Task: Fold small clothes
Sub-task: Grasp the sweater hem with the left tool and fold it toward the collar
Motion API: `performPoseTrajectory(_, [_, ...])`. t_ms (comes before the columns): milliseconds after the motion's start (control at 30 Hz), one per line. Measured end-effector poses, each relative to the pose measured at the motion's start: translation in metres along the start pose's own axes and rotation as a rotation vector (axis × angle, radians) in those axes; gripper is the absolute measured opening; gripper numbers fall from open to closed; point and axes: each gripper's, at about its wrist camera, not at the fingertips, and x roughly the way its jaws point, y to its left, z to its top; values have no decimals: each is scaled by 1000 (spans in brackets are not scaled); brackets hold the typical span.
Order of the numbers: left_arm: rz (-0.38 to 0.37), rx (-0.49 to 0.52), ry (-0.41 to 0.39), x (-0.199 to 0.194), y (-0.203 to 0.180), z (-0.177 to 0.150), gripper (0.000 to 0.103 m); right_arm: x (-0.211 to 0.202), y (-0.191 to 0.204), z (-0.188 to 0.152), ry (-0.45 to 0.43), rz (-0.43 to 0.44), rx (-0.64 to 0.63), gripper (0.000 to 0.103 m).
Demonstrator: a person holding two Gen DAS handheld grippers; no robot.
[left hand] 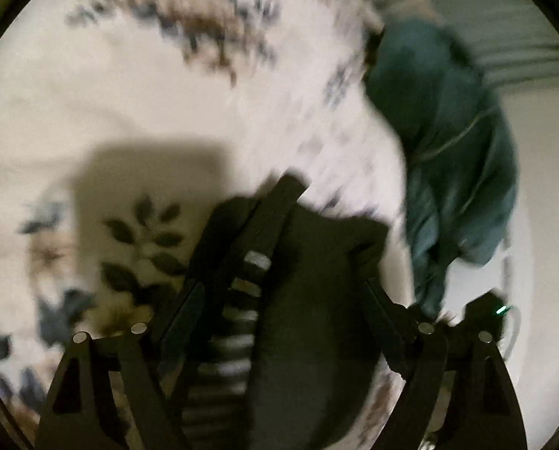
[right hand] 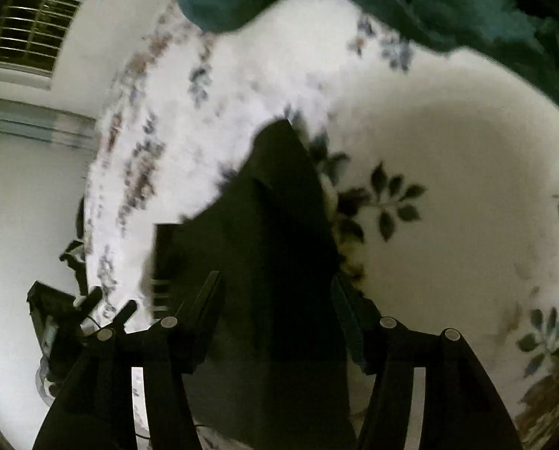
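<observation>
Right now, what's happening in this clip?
A person with a gripper in each hand is folding a small dark garment over a floral bedspread. The garment hangs between the jaws of both the left gripper and the right gripper. A teal garment lies bunched beyond. The frames are motion-blurred.

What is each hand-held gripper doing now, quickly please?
Left hand-held gripper: open, dark cloth lying between its fingers.
Right hand-held gripper: open, dark cloth between its fingers too.
</observation>
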Motion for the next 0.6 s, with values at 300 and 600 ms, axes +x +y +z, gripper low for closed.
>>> performPoseTrajectory(300, [80, 205, -42, 13, -19, 10, 13, 16, 34, 20, -91, -134, -144, 6])
performPoseTrajectory(600, [-58, -42, -71, -4, 46, 54, 30, 44, 26, 37, -34, -261, -139, 9])
